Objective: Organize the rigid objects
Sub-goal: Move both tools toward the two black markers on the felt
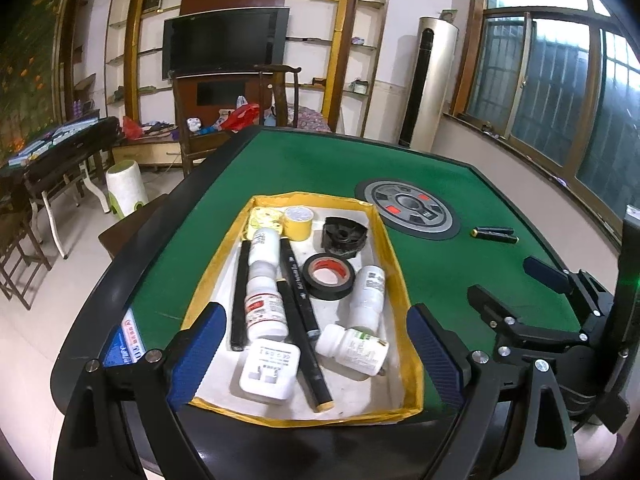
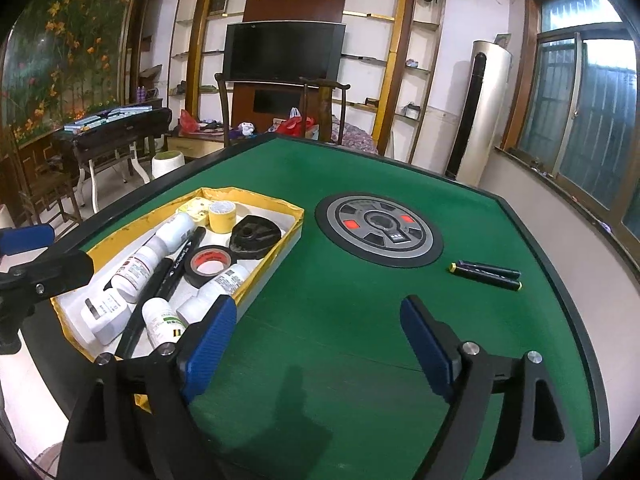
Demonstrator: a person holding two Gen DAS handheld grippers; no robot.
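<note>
Fetching the two batteries [image 2: 486,274] near the counter's [image 2: 340,300] right edge suits the spread, empty right tongs [image 2: 318,344]; straddle one across its length; left tongs [image 1: 316,354] hover spread over the tray [image 1: 400,280].

A dark television [image 2: 284,51] hangs between wall shelves, beside barred windows [image 2: 592,120].

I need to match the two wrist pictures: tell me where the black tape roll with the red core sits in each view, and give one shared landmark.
Left wrist: the black tape roll lies near the middle of the picture, in the yellow-rimmed tray, right of the black markers.
Right wrist: the black tape roll lies left of centre, in the same tray.
Shared landmark: the round grey panel in the green table, right of the tray.
</note>
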